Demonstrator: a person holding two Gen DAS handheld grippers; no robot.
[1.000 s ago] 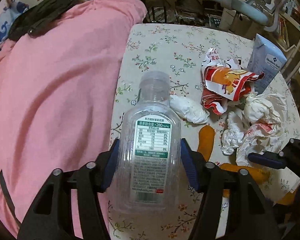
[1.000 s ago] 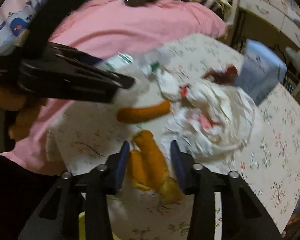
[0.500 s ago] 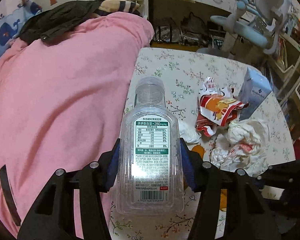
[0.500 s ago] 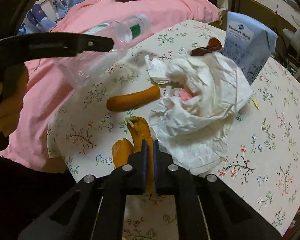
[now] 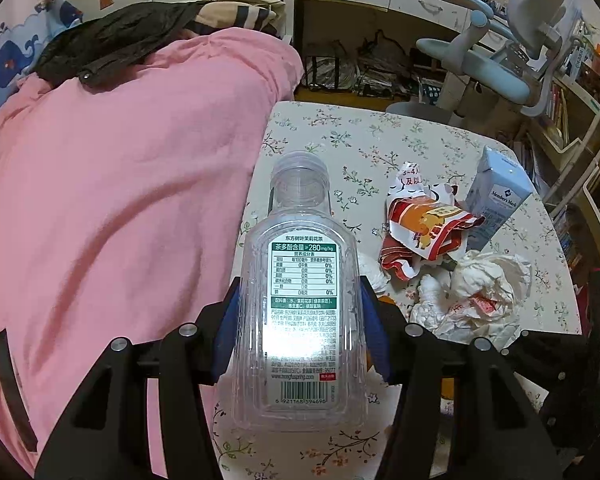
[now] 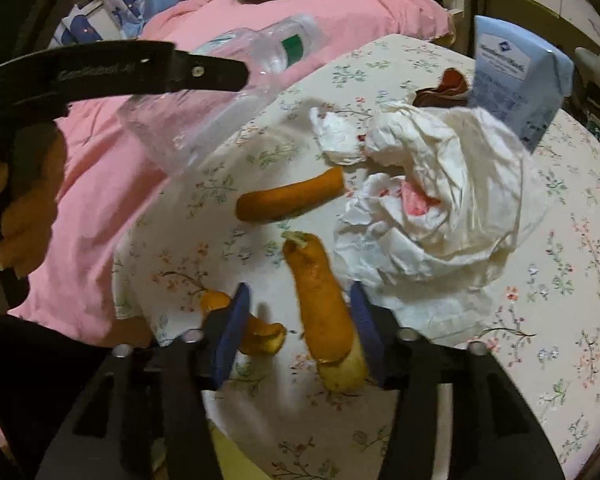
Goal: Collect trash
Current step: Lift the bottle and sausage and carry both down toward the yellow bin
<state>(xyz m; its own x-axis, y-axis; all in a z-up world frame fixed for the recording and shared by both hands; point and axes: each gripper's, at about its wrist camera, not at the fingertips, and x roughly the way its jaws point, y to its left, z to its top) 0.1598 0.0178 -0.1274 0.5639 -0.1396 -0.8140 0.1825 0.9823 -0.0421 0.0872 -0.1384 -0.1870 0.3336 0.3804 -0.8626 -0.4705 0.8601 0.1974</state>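
My left gripper is shut on a clear empty plastic bottle with a white and green label, held above the table's left edge. From the right wrist view the bottle hangs at the upper left. My right gripper points down at the table with its jaws opening. A long orange peel lies between them, close to the right pad and apart from the left one. A second peel lies further ahead, and a small curled piece sits by the left pad.
Crumpled white paper and a red snack wrapper lie mid-table beside a blue-white carton. The flowered tablecloth covers the table. A pink blanket borders it on the left. A desk chair stands behind.
The left gripper rose a little with the bottle. The right gripper's jaws shut completely, then opened again around the long peel.
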